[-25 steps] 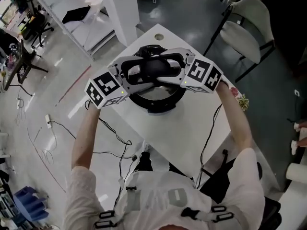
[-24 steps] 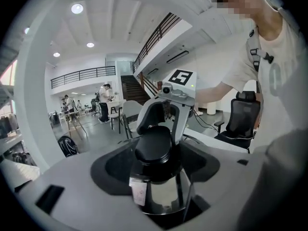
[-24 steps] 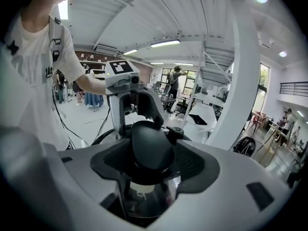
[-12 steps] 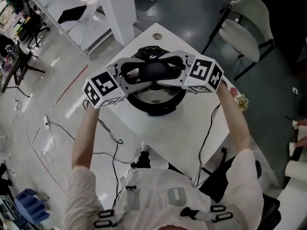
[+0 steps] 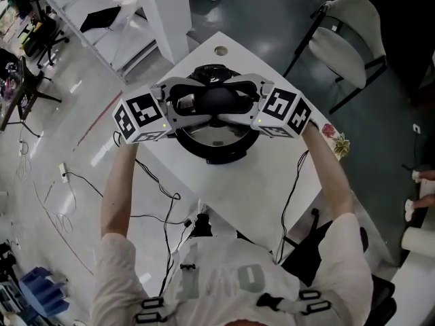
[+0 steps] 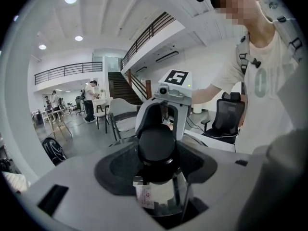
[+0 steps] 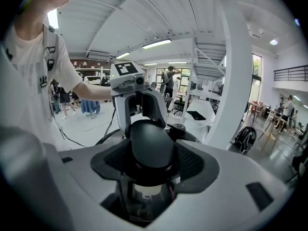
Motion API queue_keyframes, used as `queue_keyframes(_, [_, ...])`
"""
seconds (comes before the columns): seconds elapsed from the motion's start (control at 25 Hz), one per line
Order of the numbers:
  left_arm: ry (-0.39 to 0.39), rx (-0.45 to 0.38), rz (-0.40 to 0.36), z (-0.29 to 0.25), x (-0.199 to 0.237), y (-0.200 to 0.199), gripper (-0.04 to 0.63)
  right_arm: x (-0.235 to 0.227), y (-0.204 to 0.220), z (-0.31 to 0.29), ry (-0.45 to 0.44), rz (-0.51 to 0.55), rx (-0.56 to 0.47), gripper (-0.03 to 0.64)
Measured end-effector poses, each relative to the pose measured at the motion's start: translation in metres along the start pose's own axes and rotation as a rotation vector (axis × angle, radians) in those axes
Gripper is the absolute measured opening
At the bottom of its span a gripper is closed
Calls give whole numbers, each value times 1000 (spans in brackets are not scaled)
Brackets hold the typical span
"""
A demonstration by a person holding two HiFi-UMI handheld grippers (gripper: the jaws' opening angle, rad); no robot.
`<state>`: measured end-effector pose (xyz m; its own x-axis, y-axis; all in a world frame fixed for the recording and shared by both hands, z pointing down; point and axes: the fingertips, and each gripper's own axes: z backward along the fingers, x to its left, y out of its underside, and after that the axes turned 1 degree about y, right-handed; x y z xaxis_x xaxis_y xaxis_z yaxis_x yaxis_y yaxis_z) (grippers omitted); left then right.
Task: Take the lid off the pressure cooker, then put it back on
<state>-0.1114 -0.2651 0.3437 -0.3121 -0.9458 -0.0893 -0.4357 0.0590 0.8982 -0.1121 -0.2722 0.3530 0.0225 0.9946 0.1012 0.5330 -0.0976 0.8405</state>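
Trainee: Grip is to be judged first; how are the jaws set?

Trainer: 2 grippers are closed on 1 thing; the jaws of the left gripper (image 6: 156,163) have just been closing, and the black knob (image 5: 216,99) is pinched between its pads; the right gripper (image 7: 153,161) is clamped on the same knob from the opposite side.

Trainee: Where is the lid to be found?

Trainer: The lid (image 5: 217,135) is seen seated on the pressure cooker (image 5: 221,157), which stands on the white table (image 5: 265,182), towards its far corner; a pale chair (image 5: 342,48) is set well apart beyond it.

Trainee: How should the step be done well?

Trainer: A turn or a lift is probably intended, though which cannot be told; both holds should be kept even, so that the knob is not tilted; the lid should be raised straight and level with the rim, since a skewed pull could drag the cooker across the table; the hold should be tested before anything is moved, because rounded plastic may slip from padded jaws.
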Motion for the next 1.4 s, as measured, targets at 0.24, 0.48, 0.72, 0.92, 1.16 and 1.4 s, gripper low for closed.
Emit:
queue_keyframes(0.24, [66, 40, -44, -2, 6, 0, 253, -5, 2, 3, 165, -106, 41, 301])
queue_keyframes(0.48, [26, 88, -1, 5, 10, 7, 248, -3, 7, 4, 481, -292, 52, 299])
queue_keyframes(0.72, [97, 86, -19, 3, 9, 4, 241, -2, 7, 6, 507, -311, 66, 299])
queue_keyframes(0.92, [98, 41, -15, 3, 9, 4, 241, -3, 7, 6, 503, -303, 65, 302])
queue_keyframes(1.16, [173, -22, -37, 0, 10, 3, 273, -1, 7, 6, 491, -297, 72, 302])
queue_keyframes(1.4, [312, 17, -60, -5, 7, 2, 256, -2, 7, 6, 478, -284, 67, 302])
